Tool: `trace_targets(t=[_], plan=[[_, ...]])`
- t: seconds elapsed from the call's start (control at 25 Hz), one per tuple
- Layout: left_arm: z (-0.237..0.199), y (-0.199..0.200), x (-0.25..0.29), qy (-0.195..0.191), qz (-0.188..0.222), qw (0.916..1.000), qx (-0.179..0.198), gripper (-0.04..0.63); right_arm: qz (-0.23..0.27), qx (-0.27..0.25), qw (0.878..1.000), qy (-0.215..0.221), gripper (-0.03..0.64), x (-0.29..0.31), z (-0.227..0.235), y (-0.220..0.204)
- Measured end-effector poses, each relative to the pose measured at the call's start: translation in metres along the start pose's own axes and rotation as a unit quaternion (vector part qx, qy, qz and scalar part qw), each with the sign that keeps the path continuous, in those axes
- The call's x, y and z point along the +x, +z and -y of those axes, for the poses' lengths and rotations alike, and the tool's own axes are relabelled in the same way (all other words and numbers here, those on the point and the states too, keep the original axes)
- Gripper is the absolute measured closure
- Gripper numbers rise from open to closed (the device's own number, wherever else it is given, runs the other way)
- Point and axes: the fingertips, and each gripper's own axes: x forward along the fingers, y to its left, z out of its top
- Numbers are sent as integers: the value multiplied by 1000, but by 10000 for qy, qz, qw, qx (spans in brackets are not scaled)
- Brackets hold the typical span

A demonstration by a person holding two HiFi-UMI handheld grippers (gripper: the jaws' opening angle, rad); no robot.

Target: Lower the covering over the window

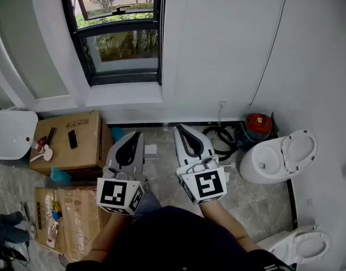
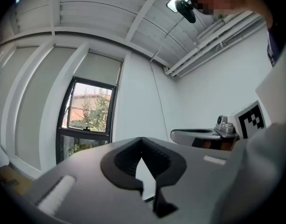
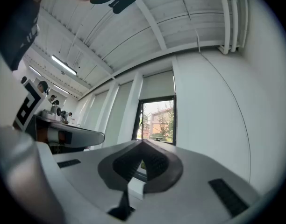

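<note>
Here we hold the left gripper (image 1: 135, 134) and right gripper (image 1: 179, 129) with jaws together, empty. The roller blind (image 2: 103, 69) covers only the top of the window (image 1: 119, 33), ahead and leftward, nearer our left.

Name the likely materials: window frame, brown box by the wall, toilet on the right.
Window frame: dark, smooth and slightly glossy. It looks like coated metal, though plastic cannot be ruled out.
Brown box: cardboard, going by the matte tan surface and sharp folded edges.
Toilet: probably glazed ceramic, since it is white and glossy with rounded moulded forms.
</note>
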Motion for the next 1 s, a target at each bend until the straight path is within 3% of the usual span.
trace_targets(t=[0.08, 0.36, 0.68, 0.88, 1.0], plan=[[-10, -5, 16, 2, 39, 10000, 7, 584, -209, 98, 9997, -108, 604, 16, 10, -11], [-67, -23, 71, -77, 30, 9998, -169, 584, -97, 228, 9997, 22, 604, 98, 21, -35], [-160, -24, 158, -582, 161, 9980, -208, 578, -78, 98, 9999, -81, 603, 228, 35, -52], [-214, -30, 201, -874, 415, 9945, -398, 530, -621, 175, 9972, -391, 603, 283, 37, -75], [-235, -43, 221, -1119, 395, 9916, -506, 508, -446, 67, 9972, -600, 603, 303, 41, -87]])
